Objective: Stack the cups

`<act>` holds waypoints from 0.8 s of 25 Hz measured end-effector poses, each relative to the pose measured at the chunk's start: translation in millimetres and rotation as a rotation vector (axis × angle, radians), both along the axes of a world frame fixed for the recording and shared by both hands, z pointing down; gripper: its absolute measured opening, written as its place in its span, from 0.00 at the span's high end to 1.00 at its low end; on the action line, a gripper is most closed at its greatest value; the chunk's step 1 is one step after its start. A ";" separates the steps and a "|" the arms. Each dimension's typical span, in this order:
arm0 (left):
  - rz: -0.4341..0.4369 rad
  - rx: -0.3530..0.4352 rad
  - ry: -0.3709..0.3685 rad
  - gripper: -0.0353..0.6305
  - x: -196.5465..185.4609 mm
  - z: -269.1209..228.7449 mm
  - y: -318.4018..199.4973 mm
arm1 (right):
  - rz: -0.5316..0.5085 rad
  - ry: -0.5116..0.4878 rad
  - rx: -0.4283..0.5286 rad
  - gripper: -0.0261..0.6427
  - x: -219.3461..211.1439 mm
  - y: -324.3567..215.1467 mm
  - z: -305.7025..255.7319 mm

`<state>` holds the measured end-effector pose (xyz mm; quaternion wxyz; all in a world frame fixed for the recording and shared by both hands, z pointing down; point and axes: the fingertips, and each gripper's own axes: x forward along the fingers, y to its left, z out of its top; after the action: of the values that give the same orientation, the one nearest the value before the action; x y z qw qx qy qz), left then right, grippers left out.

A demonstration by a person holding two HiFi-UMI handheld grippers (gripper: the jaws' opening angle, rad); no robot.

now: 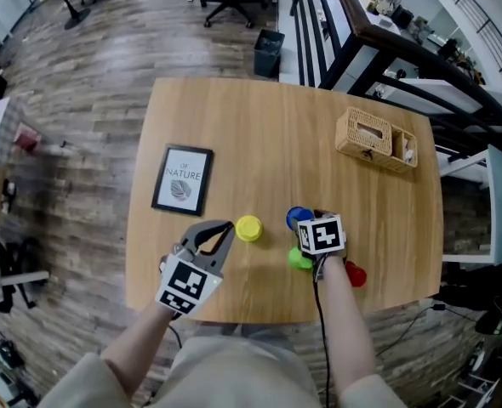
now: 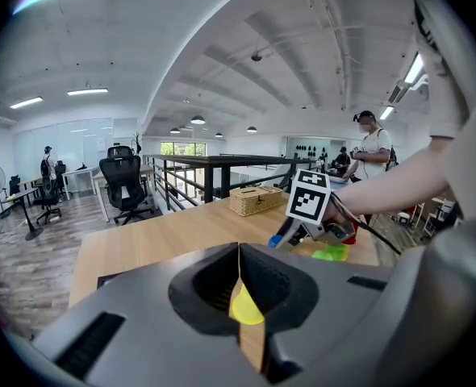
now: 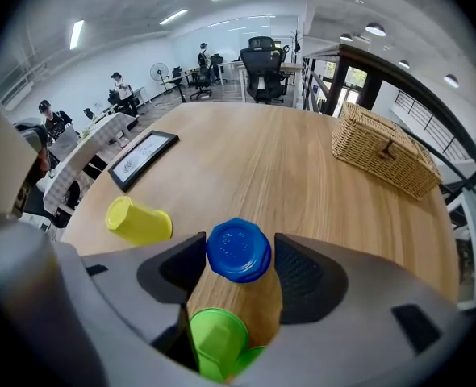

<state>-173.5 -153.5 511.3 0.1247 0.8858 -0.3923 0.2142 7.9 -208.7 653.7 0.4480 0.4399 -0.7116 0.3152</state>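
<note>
Wooden table (image 1: 259, 134) room is left open behind the cups, though the near edge is close. The blue cup (image 1: 297, 217), base up just beside the green cup (image 3: 214, 341), is straddled by the spread right gripper (image 3: 240, 255). Light, stiff, slick plastic is judged, best taken by its sides. The left gripper (image 1: 226, 227) is seen pressed together, empty, near the yellow cup (image 1: 248, 228).

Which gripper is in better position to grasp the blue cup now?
Right: the right gripper is open, the blue cup between its jaws. The left gripper is shut, facing the yellow cup.
</note>
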 end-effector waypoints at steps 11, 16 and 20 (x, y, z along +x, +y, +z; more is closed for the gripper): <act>-0.010 0.007 -0.016 0.91 2.7 -2.5 3.3 | -0.010 -0.032 0.047 0.58 -1.7 -3.8 -17.8; -0.009 0.043 -0.014 0.91 5.8 -24.4 9.3 | -0.049 -0.070 0.124 0.58 -8.5 1.6 -68.6; 0.004 0.088 -0.009 0.91 10.5 -48.0 17.7 | -0.083 -0.094 0.199 0.58 -9.1 13.5 -120.5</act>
<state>-163.0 -135.8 463.2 0.0835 0.8902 -0.4001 0.2011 -1.2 -195.3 533.2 0.3810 0.4369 -0.7772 0.2447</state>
